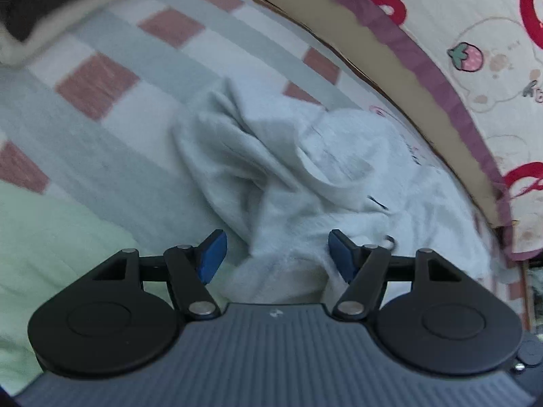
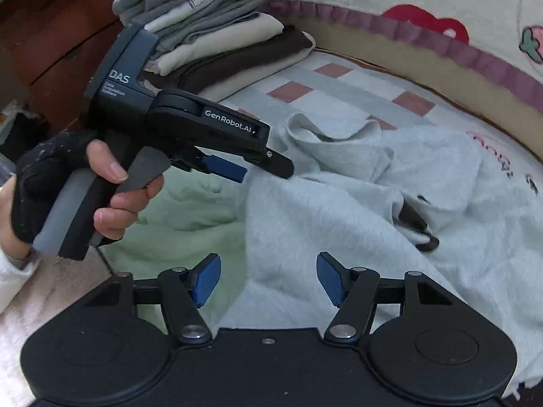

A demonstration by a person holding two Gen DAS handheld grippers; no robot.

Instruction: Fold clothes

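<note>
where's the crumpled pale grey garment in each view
Left wrist: pale grey garment centre, reaching down between the open left gripper.
Right wrist: centre to right, ahead of the open right gripper.
Shared landmark: purple blanket trim.

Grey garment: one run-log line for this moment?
garment: grey garment crumpled on bed | left hand-held gripper: open, empty | right hand-held gripper: open, empty | folded stack: behind

Likely a home bedroom, checked bedsheet [image 1: 142, 78], strawberry-print quilt [image 1: 475, 44], stack of folded clothes [image 2: 210, 23], wooden cabinet [image 2: 57, 34]
</note>
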